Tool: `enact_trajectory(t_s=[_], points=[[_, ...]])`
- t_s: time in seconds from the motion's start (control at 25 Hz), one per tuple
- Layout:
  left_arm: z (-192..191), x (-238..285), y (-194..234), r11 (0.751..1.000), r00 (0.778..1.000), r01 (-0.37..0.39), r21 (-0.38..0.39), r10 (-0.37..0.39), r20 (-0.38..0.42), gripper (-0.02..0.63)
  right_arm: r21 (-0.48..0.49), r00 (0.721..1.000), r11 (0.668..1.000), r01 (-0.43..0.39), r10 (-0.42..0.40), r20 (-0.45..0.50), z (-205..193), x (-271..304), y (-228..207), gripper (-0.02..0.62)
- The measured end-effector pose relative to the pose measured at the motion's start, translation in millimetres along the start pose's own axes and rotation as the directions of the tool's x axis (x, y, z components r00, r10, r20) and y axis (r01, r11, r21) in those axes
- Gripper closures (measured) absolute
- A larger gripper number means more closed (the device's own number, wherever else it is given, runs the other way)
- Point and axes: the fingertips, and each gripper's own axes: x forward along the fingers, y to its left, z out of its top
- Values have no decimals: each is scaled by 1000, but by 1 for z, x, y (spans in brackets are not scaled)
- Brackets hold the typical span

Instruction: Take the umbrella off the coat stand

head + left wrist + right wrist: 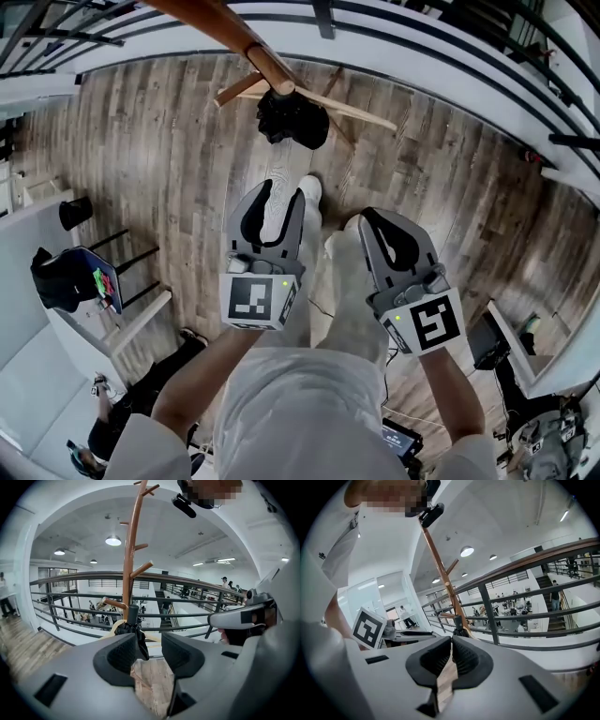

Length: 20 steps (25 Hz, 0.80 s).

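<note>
A folded black umbrella (292,117) sits low beside the crossed feet of the brown wooden coat stand (225,28). In the left gripper view its black handle (132,615) points up just past the jaws, and its cloth hangs by the left jaw's tip. What holds the umbrella up I cannot tell. My left gripper (279,192) (150,641) is open, with floor showing in the gap and no pad pressing on the umbrella. My right gripper (373,220) (452,641) is shut on nothing, to the right of the left one. The stand (440,566) rises ahead of it.
A dark metal railing (187,581) (487,606) runs right behind the stand, with an open hall below. The stand's pegs (143,568) stick out overhead. My white-trousered legs (333,281) are under the grippers. Desks and chairs (75,277) stand to the left, equipment (487,342) to the lower right.
</note>
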Motion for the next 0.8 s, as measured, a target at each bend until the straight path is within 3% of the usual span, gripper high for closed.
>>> enact_trajectory(t_s=[0.24, 0.44, 0.8], points=[[-19, 24, 13, 1000, 1000, -12, 5, 12, 2, 419, -10, 1000, 1000, 2, -2, -5, -19, 26, -21, 555], [-36, 41, 28, 998, 999, -48, 40, 47, 4, 319, -4, 999, 999, 43, -43, -13, -37, 41, -39, 556], [-55, 83, 58, 987, 991, -135, 89, 134, 21, 253, 6, 998, 999, 40, -40, -39, -60, 67, -54, 555]])
